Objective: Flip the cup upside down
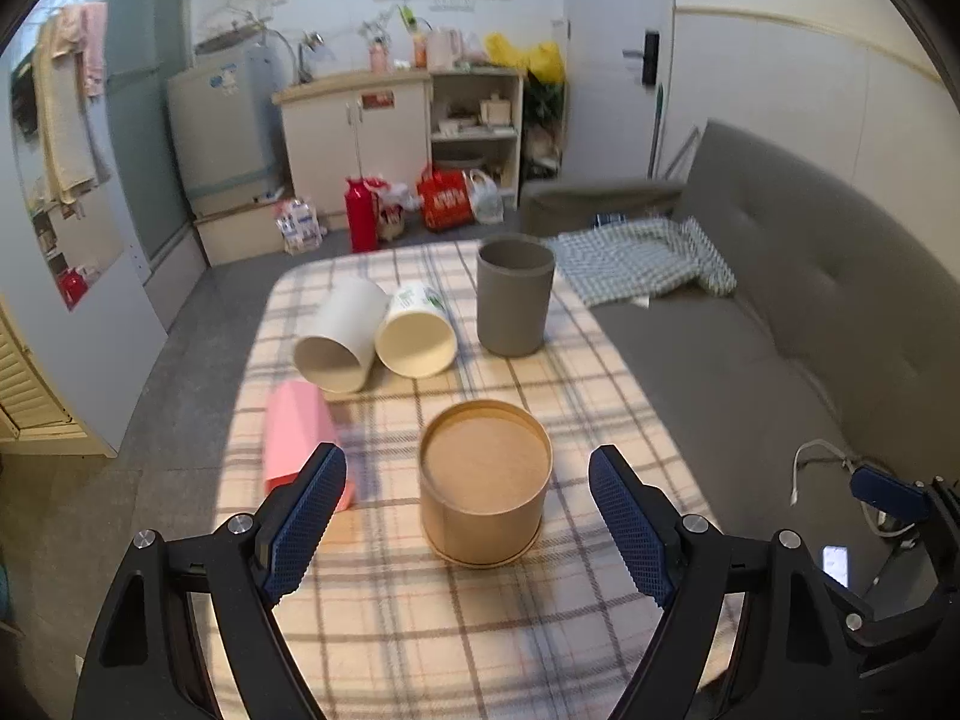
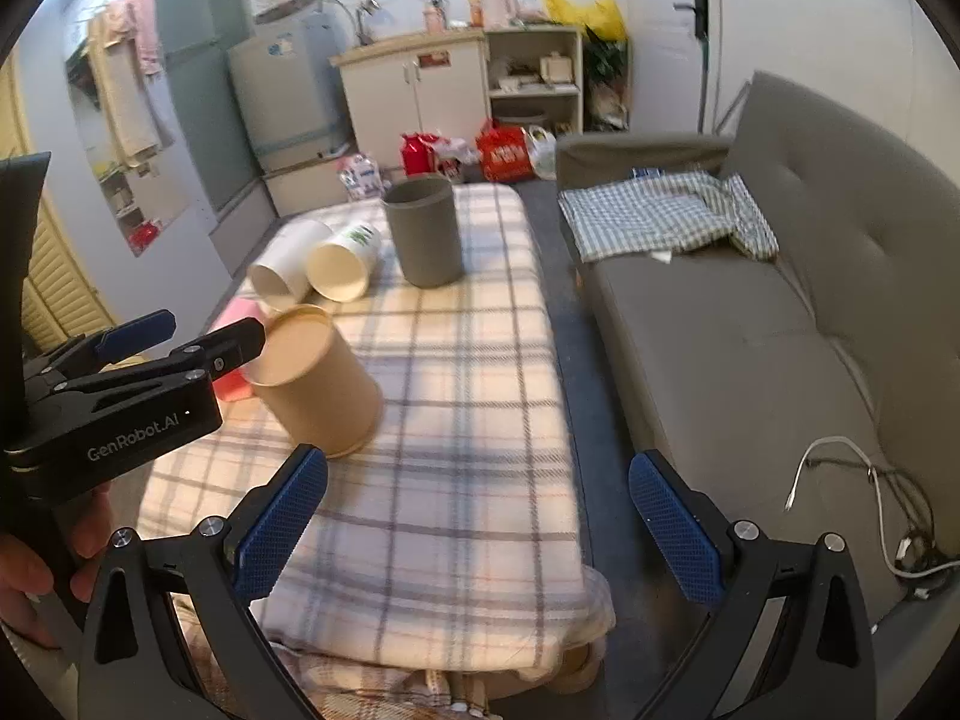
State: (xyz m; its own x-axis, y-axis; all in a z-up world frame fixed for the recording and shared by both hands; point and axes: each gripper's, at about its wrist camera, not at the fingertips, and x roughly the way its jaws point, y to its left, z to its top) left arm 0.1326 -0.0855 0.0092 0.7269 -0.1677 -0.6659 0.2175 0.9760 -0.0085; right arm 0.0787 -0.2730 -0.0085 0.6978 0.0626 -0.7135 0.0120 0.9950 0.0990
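A brown paper cup (image 1: 485,483) stands upside down on the plaid-covered table (image 1: 540,600), its closed base on top. My left gripper (image 1: 468,516) is open, its blue pads on either side of the cup and not touching it. The cup also shows in the right wrist view (image 2: 318,384), with the left gripper (image 2: 198,330) beside it. My right gripper (image 2: 480,516) is open and empty over the table's near right part.
A grey cup (image 1: 515,297) stands upright at the far end. A white cup (image 1: 342,336) and a cream cup (image 1: 417,333) lie on their sides. A pink cup (image 1: 297,438) lies at the left. A grey sofa (image 1: 780,330) runs along the right.
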